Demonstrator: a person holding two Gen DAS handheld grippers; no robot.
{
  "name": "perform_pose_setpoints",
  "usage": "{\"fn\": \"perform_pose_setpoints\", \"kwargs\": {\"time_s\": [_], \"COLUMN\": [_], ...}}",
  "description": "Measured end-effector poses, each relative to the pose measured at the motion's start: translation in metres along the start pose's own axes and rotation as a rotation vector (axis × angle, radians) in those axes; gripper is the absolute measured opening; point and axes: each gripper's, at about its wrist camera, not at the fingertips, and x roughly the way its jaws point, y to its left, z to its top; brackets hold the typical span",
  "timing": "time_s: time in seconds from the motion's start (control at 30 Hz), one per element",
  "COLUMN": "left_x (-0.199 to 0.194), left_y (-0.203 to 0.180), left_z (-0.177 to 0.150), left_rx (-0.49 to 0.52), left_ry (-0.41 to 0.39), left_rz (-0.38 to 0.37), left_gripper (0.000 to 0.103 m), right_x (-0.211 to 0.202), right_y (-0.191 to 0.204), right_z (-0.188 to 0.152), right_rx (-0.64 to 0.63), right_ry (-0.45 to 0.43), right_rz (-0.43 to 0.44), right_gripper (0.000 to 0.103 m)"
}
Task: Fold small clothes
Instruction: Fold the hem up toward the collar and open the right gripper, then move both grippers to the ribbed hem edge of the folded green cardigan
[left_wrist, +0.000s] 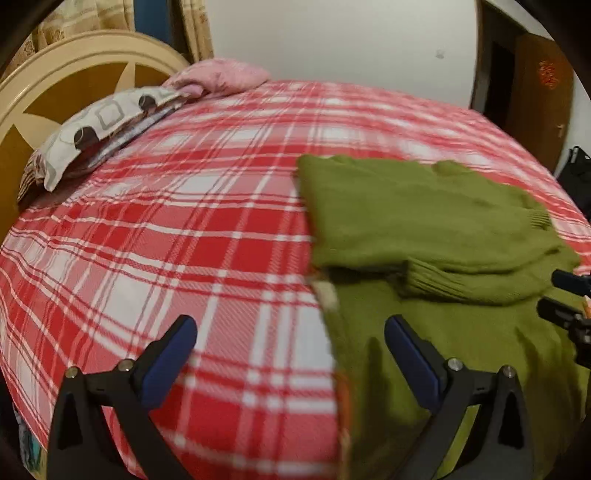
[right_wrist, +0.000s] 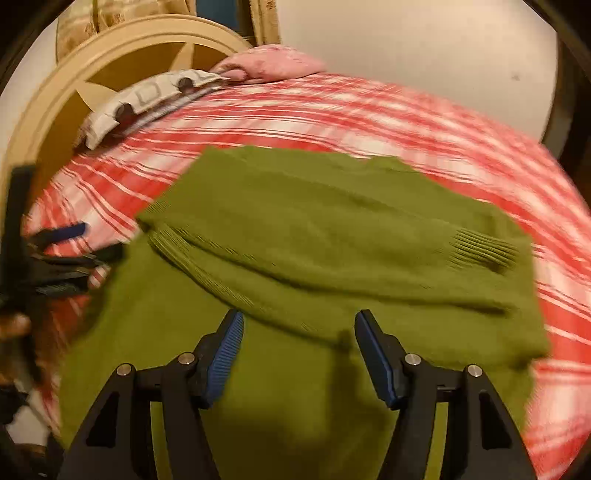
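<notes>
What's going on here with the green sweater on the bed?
A person is folding a green sweater on a bed covered with a red plaid sheet, using a handheld gripper in each hand. The sweater lies partly folded, with both ribbed-cuffed sleeves laid across its body. The right gripper hangs open over the sweater's near part, holding nothing. The left gripper is open too, straddling the sweater's left edge above the sheet. Pillows sit by the headboard.
</notes>
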Motion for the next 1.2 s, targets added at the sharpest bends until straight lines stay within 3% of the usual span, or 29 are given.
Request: {"fn": "perform_pose_setpoints", "kwargs": {"time_s": [0.23,0.33,0.47,0.6,0.77,1.0,1.2], "left_x": [0.0,0.006,-0.004,-0.019,-0.051,-0.09,-0.1], "left_y": [-0.01,-0.01,-0.01,-0.008,-0.008,-0.007,-0.003], "left_z": [-0.019,-0.031,-0.039,-0.046,-0.064,-0.103,-0.141], "left_rx": [0.004,-0.007,-0.014,-0.011,0.011,0.084,0.086], "left_ry": [0.041,0.076,0.061,0.058,0.055,0.053,0.122], "left_rz": [-0.037,-0.055,-0.061,-0.07,-0.133,-0.119,-0.122], "left_gripper": [0.103,0.103,0.103,0.103,0.103,0.103,0.103], "right_x": [-0.019,-0.021,-0.038,-0.06,-0.093,-0.132,-0.148], "right_y": [-0.022,-0.031,-0.036,-0.038,-0.04,-0.046,-0.05], "right_z": [-0.044,-0.065,-0.082,-0.093,-0.115,-0.155,-0.189], "right_rx": [0.046,0.085,0.094,0.124,0.145,0.188,0.232], "right_ry": [0.022,0.031,0.002,-0.007,-0.037,-0.059,-0.045], "right_rz": [-0.085,-0.076,-0.074,-0.081,-0.104,-0.142,-0.163], "right_gripper": [0.064,0.064,0.064,0.064,0.064,0.064,0.064]}}
